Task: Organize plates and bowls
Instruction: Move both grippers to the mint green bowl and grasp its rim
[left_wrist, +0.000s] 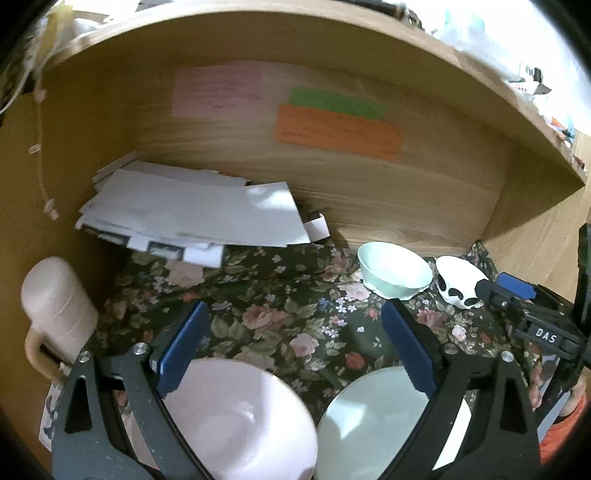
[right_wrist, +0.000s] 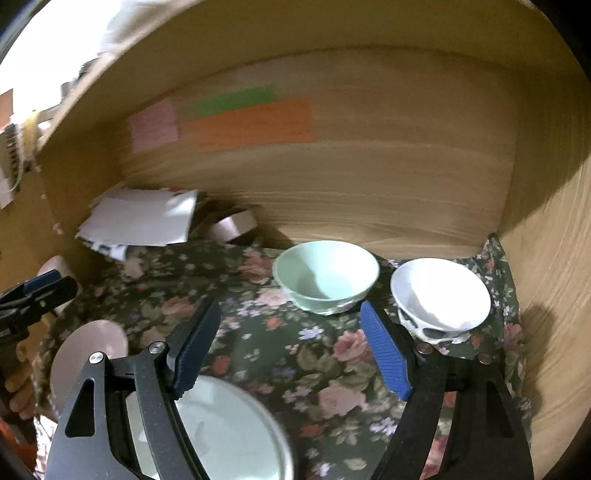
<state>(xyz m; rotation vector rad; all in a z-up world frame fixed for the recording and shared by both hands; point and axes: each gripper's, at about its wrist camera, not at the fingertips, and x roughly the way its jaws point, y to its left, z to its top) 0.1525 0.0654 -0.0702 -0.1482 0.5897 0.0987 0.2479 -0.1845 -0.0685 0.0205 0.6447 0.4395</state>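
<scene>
Floral cloth covers tabletop (right_wrist: 314, 354); glossy mint bowl (right_wrist: 327, 277) beside panda bowl (right_wrist: 439, 295). Left tongs (left_wrist: 295, 347), right tongs (right_wrist: 291, 343) gape empty.

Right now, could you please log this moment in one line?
left gripper open, empty | right gripper open, empty | pink plate, green plate lying apart on cloth

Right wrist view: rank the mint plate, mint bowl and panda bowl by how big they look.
1. Mint plate, largest, though nearest the camera and partly hidden by the gripper.
2-3. Mint bowl and panda bowl look alike; I can't rank them.
</scene>
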